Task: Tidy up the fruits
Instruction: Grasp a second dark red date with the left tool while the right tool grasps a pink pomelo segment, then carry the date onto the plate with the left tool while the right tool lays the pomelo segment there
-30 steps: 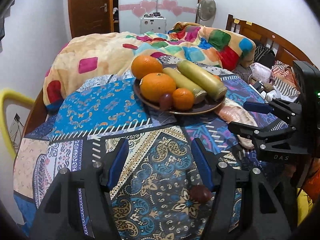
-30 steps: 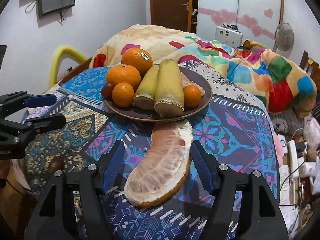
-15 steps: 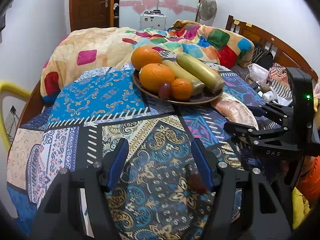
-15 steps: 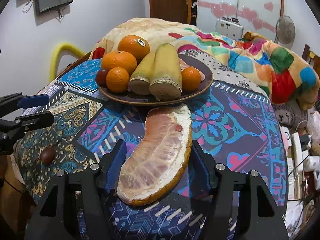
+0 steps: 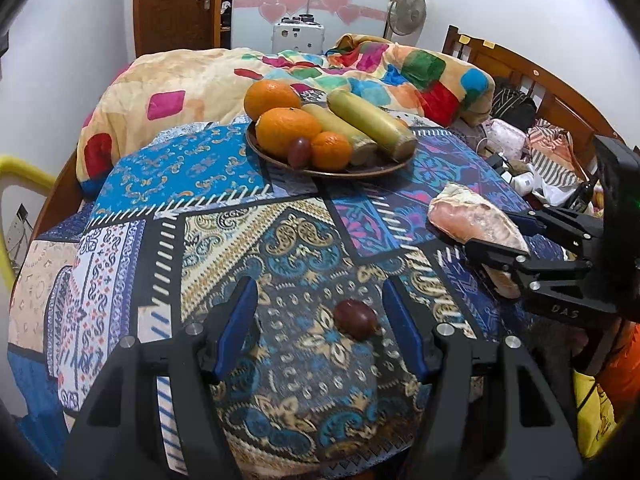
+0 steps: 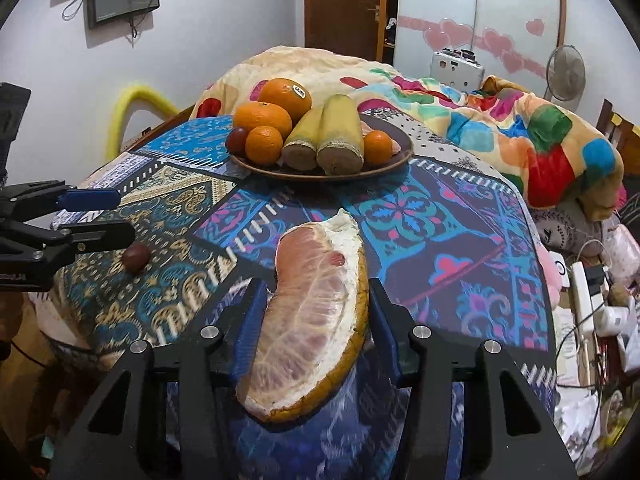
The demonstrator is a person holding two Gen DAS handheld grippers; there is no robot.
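Over the last second both grippers advanced. Right gripper (image 6: 316, 312) now straddled the pomelo wedge (image 6: 316, 320), pads close to its sides but not visibly clamped. Left gripper (image 5: 320, 316) stood wide open around the date (image 5: 355, 319), holding nothing. Both fruits lay on the near cloth (image 5: 224, 240), plate (image 6: 320, 174) farther back. Judgement: grasps imminent.

Glossy plate (image 5: 360, 171), patterned cloth (image 5: 224, 240)
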